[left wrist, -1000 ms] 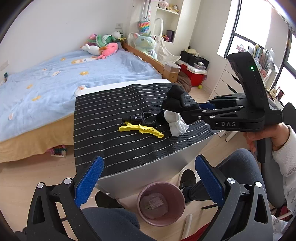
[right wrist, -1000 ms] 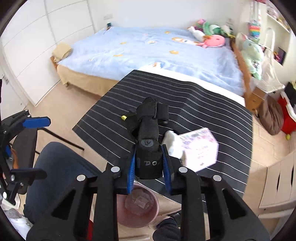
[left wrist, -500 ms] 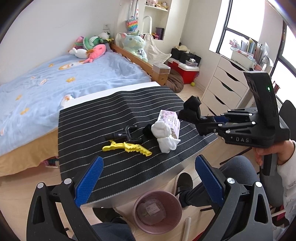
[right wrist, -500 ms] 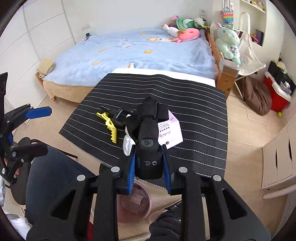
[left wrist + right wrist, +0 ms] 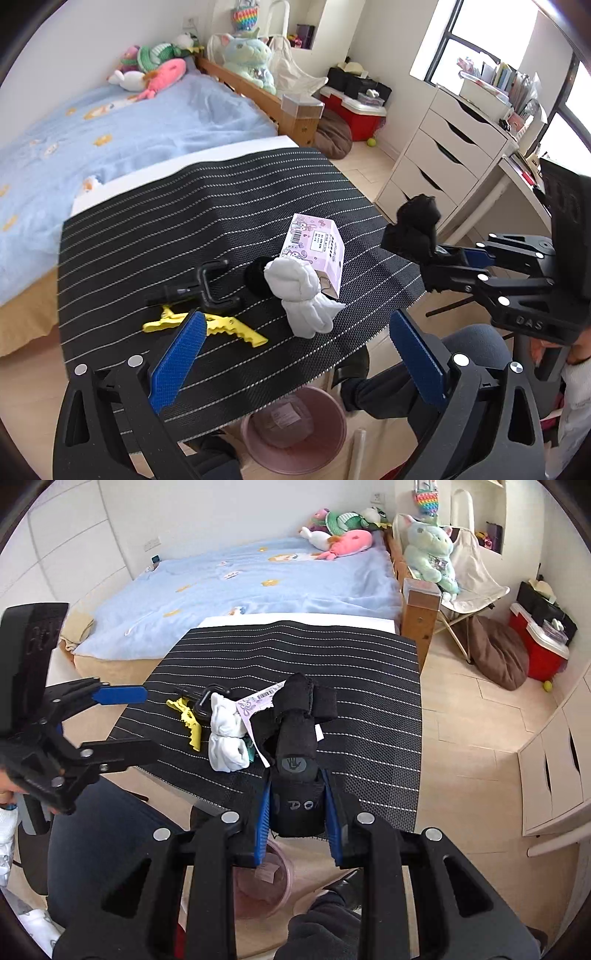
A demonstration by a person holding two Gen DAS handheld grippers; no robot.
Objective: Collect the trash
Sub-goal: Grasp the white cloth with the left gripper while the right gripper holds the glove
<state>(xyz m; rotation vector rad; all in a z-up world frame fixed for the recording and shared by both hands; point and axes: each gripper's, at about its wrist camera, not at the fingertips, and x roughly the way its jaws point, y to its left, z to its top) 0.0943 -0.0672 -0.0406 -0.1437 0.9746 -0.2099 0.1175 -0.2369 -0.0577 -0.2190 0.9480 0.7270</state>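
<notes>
My right gripper (image 5: 297,812) is shut on a black rolled fabric bundle (image 5: 295,753), held over the table's near edge. In the left wrist view that bundle (image 5: 415,227) hangs off the mat's right corner. On the black striped mat (image 5: 184,221) lie a pink printed box (image 5: 314,247), a white balled sock (image 5: 301,295), a yellow clip (image 5: 221,328) and a black clip (image 5: 207,288). My left gripper (image 5: 295,358) is open above the mat's front edge, nothing between its blue pads. A pink bin (image 5: 325,439) stands on the floor under the table.
A bed with a blue cover (image 5: 258,576) runs behind the table, plush toys (image 5: 340,535) at its head. White drawers (image 5: 443,155) and a red box (image 5: 354,114) stand to the right. A person's legs (image 5: 476,343) sit beside the bin.
The right gripper has carried the black bundle off the pile toward the table's right corner, uncovering the pink box. The left gripper has moved closer over the mat's front edge.
</notes>
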